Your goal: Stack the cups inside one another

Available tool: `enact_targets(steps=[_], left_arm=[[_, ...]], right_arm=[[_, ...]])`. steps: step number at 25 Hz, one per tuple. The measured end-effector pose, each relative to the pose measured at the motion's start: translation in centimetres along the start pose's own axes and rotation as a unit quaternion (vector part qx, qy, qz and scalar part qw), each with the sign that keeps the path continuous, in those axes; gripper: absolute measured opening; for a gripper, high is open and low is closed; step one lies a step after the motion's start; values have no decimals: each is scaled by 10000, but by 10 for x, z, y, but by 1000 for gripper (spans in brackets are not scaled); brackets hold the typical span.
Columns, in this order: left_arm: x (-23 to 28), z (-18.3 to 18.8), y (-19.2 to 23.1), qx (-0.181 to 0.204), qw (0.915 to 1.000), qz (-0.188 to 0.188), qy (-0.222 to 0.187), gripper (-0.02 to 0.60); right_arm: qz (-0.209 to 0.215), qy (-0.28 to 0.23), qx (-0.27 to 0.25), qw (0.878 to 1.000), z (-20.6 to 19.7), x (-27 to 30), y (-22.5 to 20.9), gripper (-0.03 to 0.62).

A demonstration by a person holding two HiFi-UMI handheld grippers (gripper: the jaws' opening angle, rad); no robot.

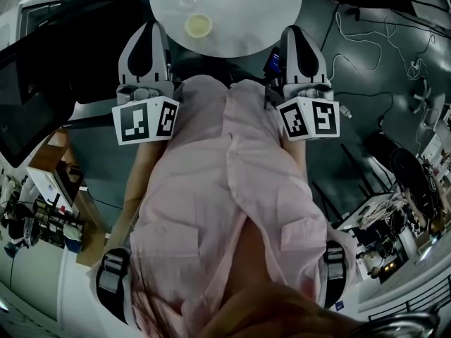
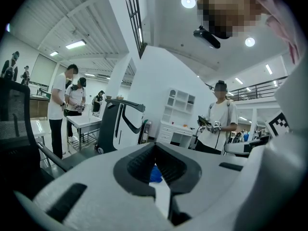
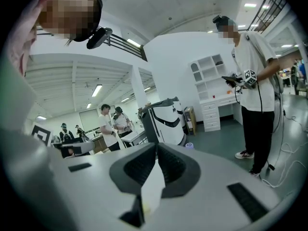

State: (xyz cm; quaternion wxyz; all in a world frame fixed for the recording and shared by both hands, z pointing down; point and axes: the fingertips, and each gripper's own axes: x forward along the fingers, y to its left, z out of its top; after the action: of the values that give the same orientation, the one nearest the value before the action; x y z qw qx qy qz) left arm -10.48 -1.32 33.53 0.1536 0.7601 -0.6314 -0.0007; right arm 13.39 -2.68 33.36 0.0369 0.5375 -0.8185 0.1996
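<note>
Bright white hall: round ceiling lights (image 2: 188, 2), white shelf unit (image 2: 179, 101) against the wall (image 2: 154, 76), cables (image 1: 342, 27) strewn over the dark floor (image 1: 366, 129), round white tabletop (image 1: 243, 20).

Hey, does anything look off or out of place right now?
Nothing is spilled or broken. What is odd for stacking: the left gripper and right gripper are held close to the person, jaws shut and empty, while the yellow cup stands alone on the table.

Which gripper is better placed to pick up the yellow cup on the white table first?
Probably the left gripper: the yellow cup sits nearer to it than to the right gripper. Both have their jaws shut and hold nothing.
</note>
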Motion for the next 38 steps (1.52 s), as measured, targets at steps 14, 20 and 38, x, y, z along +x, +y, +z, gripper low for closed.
enact_targets(steps=[14,20,38], left_arm=[[9,11,23,-47,9999,-83,117,15],[17,9,33,-117,9995,-186,238,15],[27,6,22,-91,9982,-461,380,15]], right_arm=[[-84,201,31,9998,-1,16,18,37],[-124,357,-2,9993,-8,29,26,37],[-60,872,-236,9959,-32,43,30,38]])
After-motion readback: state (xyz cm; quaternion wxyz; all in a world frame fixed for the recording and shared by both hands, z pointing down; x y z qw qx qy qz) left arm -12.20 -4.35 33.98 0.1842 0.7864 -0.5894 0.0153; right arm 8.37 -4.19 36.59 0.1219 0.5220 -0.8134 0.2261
